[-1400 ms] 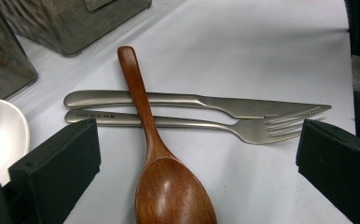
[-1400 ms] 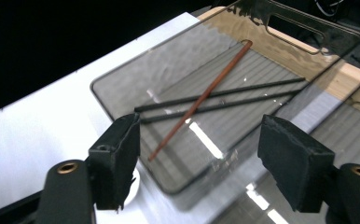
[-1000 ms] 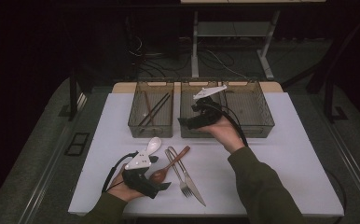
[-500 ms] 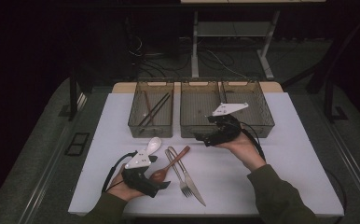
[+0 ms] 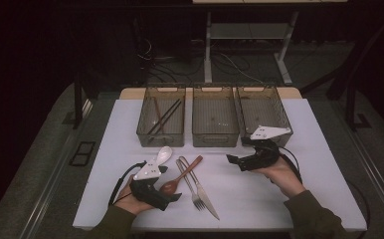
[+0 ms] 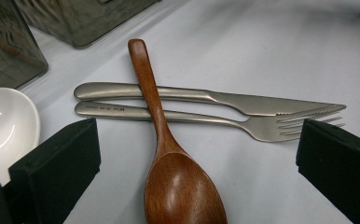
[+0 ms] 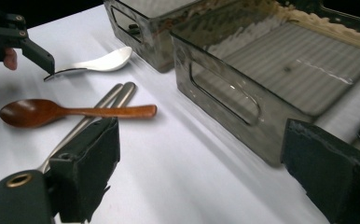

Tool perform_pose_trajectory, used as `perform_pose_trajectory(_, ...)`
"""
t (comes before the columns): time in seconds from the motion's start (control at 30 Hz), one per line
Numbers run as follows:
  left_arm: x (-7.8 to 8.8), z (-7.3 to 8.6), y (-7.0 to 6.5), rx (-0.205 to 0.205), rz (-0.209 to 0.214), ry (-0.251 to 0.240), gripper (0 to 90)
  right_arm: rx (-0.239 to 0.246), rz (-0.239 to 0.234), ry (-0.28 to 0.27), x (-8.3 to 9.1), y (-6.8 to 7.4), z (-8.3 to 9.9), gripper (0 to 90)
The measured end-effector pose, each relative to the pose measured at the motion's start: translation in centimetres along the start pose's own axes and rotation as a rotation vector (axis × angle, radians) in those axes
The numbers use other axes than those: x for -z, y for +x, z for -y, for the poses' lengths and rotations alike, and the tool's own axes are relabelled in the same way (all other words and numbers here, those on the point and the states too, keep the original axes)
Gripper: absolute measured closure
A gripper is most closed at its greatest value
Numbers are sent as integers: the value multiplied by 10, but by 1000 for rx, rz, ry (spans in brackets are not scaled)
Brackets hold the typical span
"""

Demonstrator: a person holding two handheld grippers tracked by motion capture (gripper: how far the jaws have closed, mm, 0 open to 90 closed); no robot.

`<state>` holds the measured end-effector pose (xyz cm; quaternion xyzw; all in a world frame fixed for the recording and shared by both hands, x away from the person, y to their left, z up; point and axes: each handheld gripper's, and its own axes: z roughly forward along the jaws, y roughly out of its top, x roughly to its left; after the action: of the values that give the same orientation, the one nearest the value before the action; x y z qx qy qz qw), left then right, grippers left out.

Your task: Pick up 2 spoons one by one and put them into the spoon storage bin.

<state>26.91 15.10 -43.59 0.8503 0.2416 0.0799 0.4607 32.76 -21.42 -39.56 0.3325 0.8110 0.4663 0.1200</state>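
Meanwhile, the left gripper sits low at the near left of the white table, jaws spread wide around the bowl of a brown wooden spoon without pinching it. That spoon lies across a steel knife and a steel fork. Further right, the right gripper hovers with jaws having just opened, empty, near the right-hand smoky plastic bin.
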Motion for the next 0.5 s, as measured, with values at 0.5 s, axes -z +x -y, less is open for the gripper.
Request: perform_pose_trajectory(0.5, 2, 0, 2, 6, -4, -9, 0, -27, 39, -14, 41, 0, 55, 123)
